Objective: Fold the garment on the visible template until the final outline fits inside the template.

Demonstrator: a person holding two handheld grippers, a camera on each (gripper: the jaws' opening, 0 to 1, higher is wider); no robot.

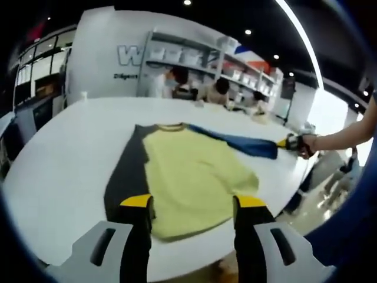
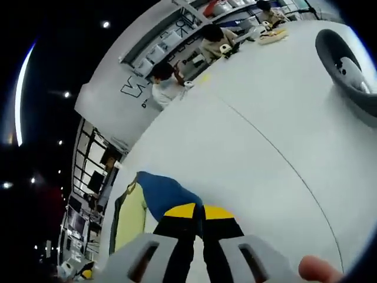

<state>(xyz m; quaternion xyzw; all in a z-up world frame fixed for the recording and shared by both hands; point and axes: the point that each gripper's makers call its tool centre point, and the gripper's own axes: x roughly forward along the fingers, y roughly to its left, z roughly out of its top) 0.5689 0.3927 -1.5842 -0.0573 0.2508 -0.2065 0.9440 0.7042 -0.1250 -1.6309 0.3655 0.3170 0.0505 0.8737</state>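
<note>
**Left gripper view: right sleeve pulled out, fold not made yet**

Left gripper view has the pale yellow knit sweater with blue sleeve (image 1: 191, 174) lying flat on the white table (image 1: 65, 171), body partly over the dark grey rectangular template sheet (image 1: 125, 171), which shows along one side. Our left gripper (image 1: 193, 203) hovers over the near hem, jaws wide apart, holding nothing. Our right gripper (image 1: 290, 143) sits at the far end of the blue sleeve (image 1: 247, 143), stretching it out away from the body.

In the right gripper view our right gripper (image 2: 198, 210) has its jaws closed together on the blue cuff fabric (image 2: 165, 197).

Risks as we see them:
- sleeve is taut; pulling more could drag the body off the template
- one-point grip may let the cuff slip mid-fold
- hem lies close to the table edge and could slide over it
</note>
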